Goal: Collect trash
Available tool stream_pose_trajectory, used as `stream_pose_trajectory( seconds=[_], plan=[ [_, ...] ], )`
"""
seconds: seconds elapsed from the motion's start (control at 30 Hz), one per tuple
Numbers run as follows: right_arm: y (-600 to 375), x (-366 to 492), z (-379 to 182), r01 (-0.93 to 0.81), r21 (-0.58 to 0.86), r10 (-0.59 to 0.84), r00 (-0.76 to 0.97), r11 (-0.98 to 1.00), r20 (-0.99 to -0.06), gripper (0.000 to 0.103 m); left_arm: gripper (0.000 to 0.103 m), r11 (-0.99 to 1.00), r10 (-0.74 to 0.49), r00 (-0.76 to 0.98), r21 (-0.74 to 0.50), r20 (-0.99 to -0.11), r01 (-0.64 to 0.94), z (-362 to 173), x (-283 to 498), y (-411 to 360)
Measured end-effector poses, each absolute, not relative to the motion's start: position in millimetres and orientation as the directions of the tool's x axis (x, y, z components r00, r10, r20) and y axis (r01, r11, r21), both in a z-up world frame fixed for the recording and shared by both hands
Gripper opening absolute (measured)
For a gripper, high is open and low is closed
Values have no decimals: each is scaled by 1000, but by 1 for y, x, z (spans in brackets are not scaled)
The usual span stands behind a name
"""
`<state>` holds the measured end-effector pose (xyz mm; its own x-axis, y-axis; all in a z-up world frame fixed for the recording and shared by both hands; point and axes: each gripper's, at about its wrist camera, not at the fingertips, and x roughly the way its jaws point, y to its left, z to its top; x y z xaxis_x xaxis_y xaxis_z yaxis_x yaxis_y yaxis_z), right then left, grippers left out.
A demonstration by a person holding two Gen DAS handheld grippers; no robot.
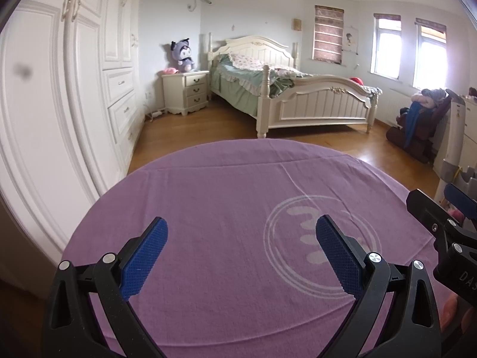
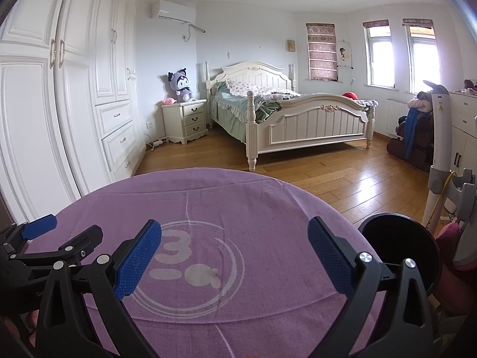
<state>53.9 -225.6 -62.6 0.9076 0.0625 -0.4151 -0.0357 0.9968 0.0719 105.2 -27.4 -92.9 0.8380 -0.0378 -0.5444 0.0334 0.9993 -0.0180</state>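
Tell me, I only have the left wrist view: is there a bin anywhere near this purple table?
Observer: Yes, a black bin stands beside the table's right edge, with its top open.
Operator: Is the right gripper carrying anything?
Observer: No, the right gripper has its jaws wide apart, with only the purple cloth between them.
Operator: Any trash under it?
Observer: None shows there, only a white ring logo with a 3 inside.
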Motion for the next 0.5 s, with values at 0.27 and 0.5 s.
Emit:
stream_pose_trajectory(
  seconds=[0.27,0.5],
  plan=[
    [-227,55,-64,-37,80,68,904,996,-422,98,98,999,-48,837,-21,-545,43,-91,108,-25],
    [-226,57,-64,-37,82,69,901,996,-427,98,98,998,-57,833,-28,-551,50,-91,108,-25]
  ],
)
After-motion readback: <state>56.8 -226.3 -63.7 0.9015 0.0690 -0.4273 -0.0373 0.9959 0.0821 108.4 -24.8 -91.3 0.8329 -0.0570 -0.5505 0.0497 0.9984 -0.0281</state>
